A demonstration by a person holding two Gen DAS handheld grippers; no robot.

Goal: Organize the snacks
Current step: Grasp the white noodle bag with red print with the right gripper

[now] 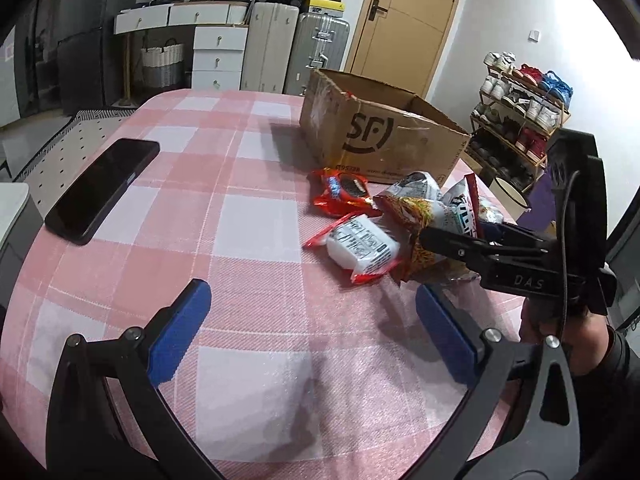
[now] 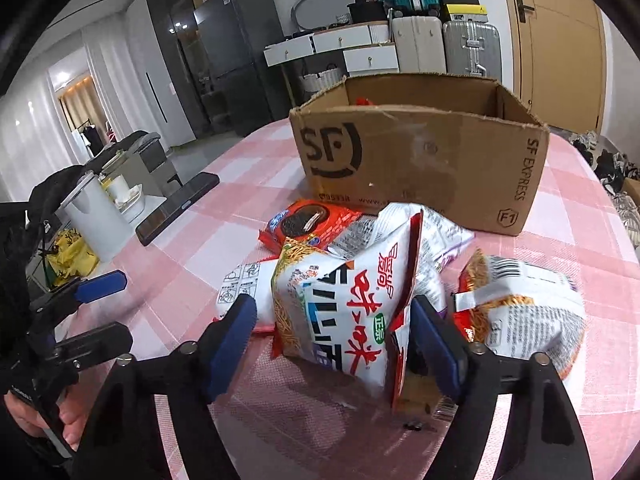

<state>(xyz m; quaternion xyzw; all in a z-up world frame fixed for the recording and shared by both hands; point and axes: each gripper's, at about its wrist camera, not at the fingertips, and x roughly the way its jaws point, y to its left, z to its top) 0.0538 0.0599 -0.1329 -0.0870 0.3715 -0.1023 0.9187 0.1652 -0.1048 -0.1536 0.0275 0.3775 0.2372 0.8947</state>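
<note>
A white and red noodle snack bag (image 2: 352, 312) stands crumpled between the blue pads of my right gripper (image 2: 334, 332). The right pad touches its red seam. A narrow gap shows at the left pad, so the jaws are open around it. In the left wrist view the same bag (image 1: 424, 208) sits in the right gripper (image 1: 456, 232). My left gripper (image 1: 312, 332) hangs open over bare cloth, nothing between its pads. A red cookie pack (image 1: 344, 192), a white packet (image 1: 360, 248) and another noodle bag (image 2: 520, 304) lie nearby. The open cardboard box (image 2: 420, 168) stands just behind.
A black phone (image 1: 104, 188) lies on the pink checked tablecloth (image 1: 240, 220) at the left. A white kettle (image 2: 96, 220) stands beyond the table's left edge. A shoe rack (image 1: 520, 120) is off the table's right side. The left gripper (image 2: 116, 308) shows in the right wrist view.
</note>
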